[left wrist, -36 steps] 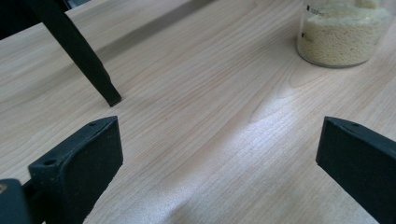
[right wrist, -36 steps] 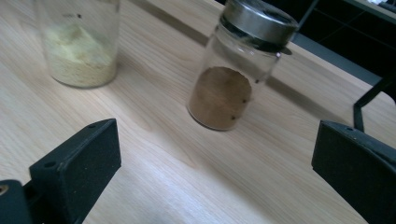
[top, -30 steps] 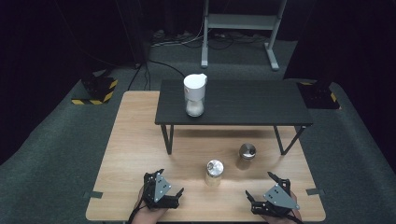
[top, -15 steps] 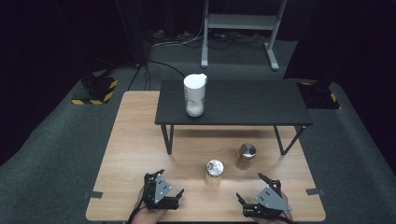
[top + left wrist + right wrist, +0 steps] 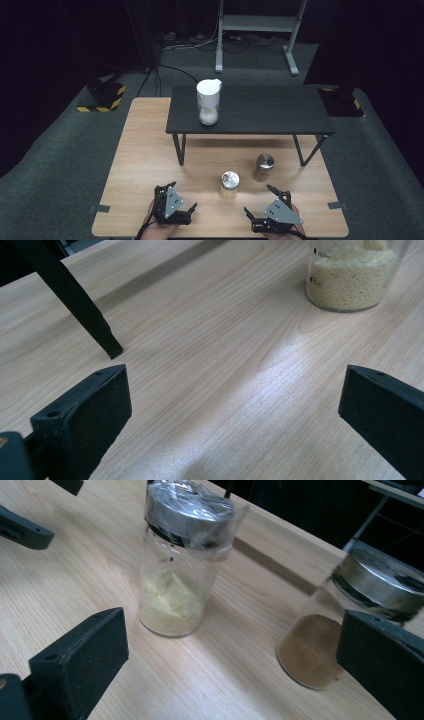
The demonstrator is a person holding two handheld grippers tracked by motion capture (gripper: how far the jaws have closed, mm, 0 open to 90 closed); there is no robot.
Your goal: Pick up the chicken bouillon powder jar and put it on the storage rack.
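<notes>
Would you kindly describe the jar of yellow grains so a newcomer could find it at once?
On the wooden table, in front of the low black bench, stand two glass jars. It is the jar of yellow grains, nearer the grippers; the jar beside it holds brown powder.

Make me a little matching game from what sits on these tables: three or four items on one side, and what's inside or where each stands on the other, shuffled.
Things:
1. white jug
2. nearer jar
3. farther jar
4. left gripper

Descriptions:
A. holds brown powder
B. stands on the black raised table
C. holds pale yellow grains
D. open, over bare wood

Pairs: 1-B, 2-C, 3-A, 4-D
</notes>
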